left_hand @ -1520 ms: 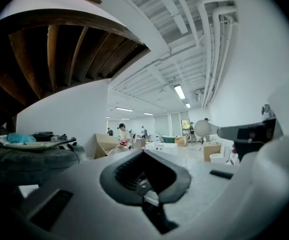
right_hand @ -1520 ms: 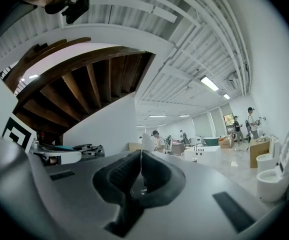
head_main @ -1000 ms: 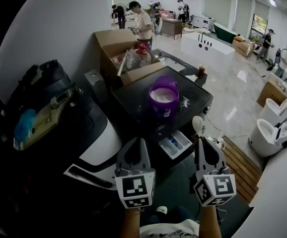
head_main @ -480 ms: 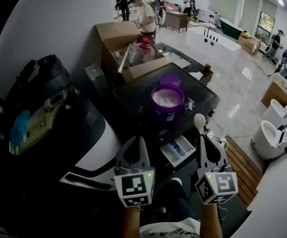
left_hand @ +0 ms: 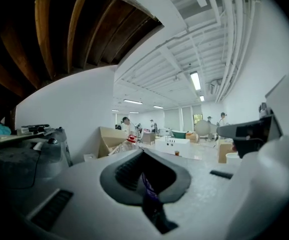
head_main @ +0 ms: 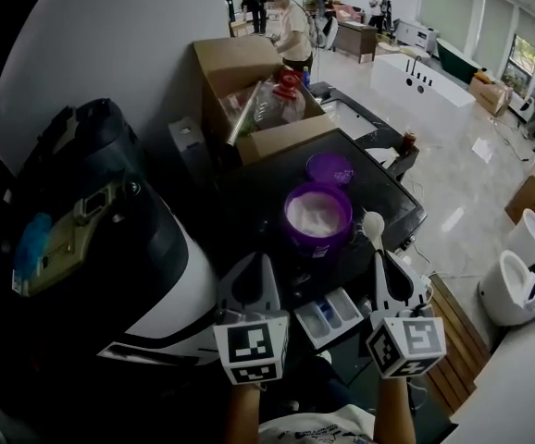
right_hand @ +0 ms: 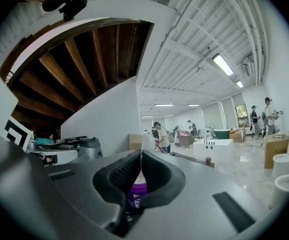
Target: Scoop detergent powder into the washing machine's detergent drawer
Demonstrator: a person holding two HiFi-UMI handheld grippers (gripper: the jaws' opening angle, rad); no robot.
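Note:
A purple tub (head_main: pixel 318 218) of white detergent powder stands open on the dark washing machine top (head_main: pixel 388 192), its purple lid (head_main: pixel 329 167) lying behind it. Below the front edge, the detergent drawer (head_main: pixel 330 314) is pulled out. My right gripper (head_main: pixel 384 268) is shut on the handle of a white spoon (head_main: pixel 373 226), whose bowl points up just right of the tub. In the right gripper view the spoon handle (right_hand: pixel 141 160) runs between the jaws, with the tub (right_hand: pixel 136 191) beyond. My left gripper (head_main: pixel 254 266) hangs left of the drawer, shut and holding nothing.
An open cardboard box (head_main: pixel 249 91) with packaged goods stands behind the machine. A dark bag on a rounded white appliance (head_main: pixel 82 211) fills the left. White toilets (head_main: pixel 527 276) and a wooden pallet (head_main: pixel 453 336) are at the right. Several people stand far back.
The view has drawn closer to the machine. Both grippers have come forward; the spoon's bowl now sits next to the tub's right rim. The drawer lies between the grippers.

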